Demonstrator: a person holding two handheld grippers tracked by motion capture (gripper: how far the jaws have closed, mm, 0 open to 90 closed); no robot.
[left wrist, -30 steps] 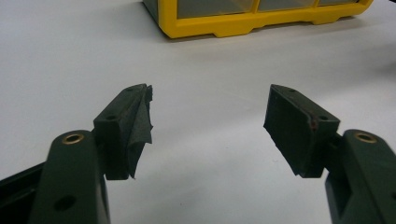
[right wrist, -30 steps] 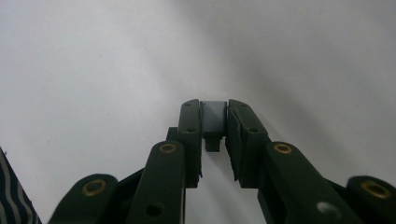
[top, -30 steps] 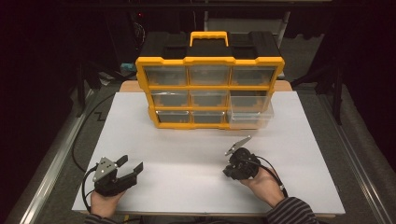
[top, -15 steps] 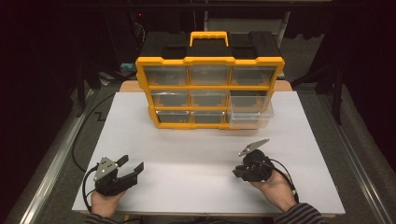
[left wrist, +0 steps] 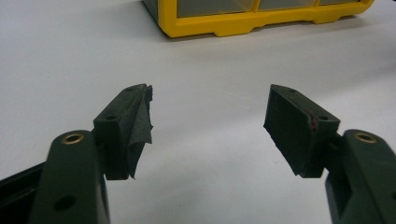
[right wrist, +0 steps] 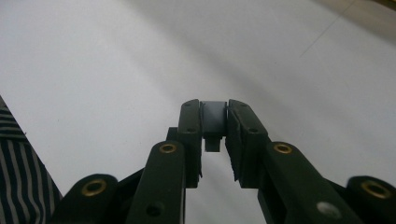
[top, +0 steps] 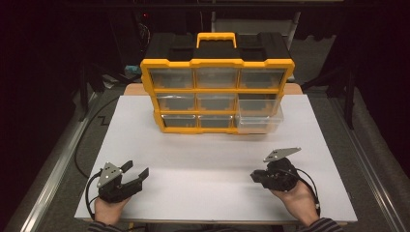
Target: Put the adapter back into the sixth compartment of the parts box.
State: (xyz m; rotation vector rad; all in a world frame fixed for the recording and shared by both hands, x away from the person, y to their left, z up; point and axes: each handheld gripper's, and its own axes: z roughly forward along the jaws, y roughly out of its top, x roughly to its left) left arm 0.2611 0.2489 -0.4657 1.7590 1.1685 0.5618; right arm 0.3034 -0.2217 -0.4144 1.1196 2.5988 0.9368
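- Right gripper [top: 256,177], at five o'clock on the bench [top: 217,159], pinches a small grey piece [right wrist: 214,117].
- Left gripper [top: 137,175], at seven, spread, empty.
- Drawer organiser [top: 217,92] at twelve; one drawer [top: 258,116] out, likely awaiting the piece.

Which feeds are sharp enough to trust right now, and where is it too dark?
High view: table evenly lit, surroundings nearly black. Left gripper view: pads crisp, organizer slightly soft. Right gripper view: small grey piece between the jaws sharp, tabletop beyond blurred and streaky.
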